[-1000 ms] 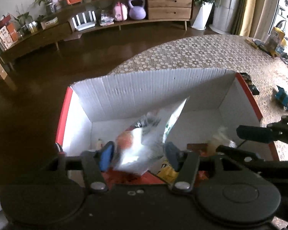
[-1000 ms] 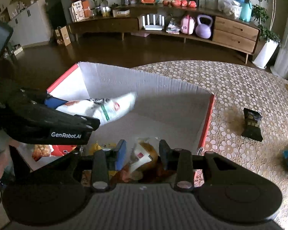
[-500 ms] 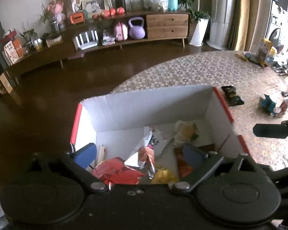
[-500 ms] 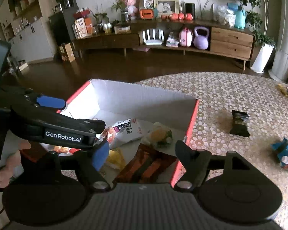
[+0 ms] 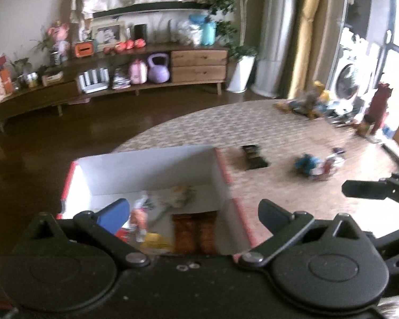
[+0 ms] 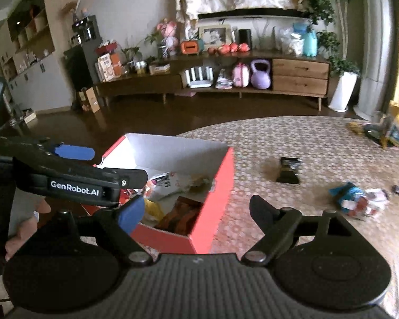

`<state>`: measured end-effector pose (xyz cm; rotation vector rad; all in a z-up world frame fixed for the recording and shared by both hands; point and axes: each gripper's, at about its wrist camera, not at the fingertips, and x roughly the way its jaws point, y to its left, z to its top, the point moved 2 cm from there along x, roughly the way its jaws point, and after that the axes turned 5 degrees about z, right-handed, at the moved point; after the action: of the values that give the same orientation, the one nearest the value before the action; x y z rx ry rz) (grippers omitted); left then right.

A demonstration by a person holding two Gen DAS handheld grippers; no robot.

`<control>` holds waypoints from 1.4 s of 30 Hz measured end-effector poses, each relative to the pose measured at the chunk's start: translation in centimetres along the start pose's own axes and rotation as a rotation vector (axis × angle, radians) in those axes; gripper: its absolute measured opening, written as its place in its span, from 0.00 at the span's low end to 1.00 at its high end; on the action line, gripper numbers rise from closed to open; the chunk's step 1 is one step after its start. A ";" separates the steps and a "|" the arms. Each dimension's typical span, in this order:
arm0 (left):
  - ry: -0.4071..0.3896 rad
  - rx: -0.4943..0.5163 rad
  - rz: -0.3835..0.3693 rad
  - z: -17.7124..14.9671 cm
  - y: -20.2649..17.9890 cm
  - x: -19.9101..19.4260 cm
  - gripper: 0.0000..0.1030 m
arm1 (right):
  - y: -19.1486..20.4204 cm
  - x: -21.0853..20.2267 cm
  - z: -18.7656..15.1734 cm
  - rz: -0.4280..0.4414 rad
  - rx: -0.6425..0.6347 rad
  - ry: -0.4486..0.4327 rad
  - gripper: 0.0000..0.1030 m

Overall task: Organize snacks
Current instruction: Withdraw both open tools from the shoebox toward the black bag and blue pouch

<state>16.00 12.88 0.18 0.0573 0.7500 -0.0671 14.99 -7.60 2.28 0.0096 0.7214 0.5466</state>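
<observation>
Snacks going into the box, a few left out.

Left wrist view: my left tool (image 5: 196, 212) is opening wide, empty, over the red box (image 5: 223, 164) holding several packets. Right wrist view: my right tool (image 6: 196, 210) is opening, empty; a dark packet (image 6: 289, 170) and blue packet (image 6: 345, 195) are waiting on the surface (image 6: 292, 138).

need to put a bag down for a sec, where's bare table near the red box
Bare tablecloth lies between the red box and the dark packet, and behind the box toward the table's far edge. Crowded: the blue and white wrappers and the clutter at far right.
</observation>
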 end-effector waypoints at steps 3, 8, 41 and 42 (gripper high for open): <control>-0.008 0.004 -0.019 0.2 -2.2 -0.5 1.00 | -1.8 -2.1 -0.5 -0.046 0.030 -0.011 0.84; -0.021 0.030 -0.034 0.7 -5.9 -0.5 1.00 | -6.2 -5.1 -1.5 -0.140 0.069 -0.040 0.84; 0.142 -0.006 0.079 8.9 -19.5 19.2 1.00 | -30.9 2.0 -0.6 -0.400 0.490 -0.037 0.84; 0.151 -0.010 0.087 9.0 -19.6 20.1 1.00 | -31.3 2.7 -0.5 -0.405 0.506 -0.034 0.84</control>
<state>35.16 -8.14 -7.54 0.0866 0.8980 0.0243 31.08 -33.35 -5.84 0.3364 0.7877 -0.0313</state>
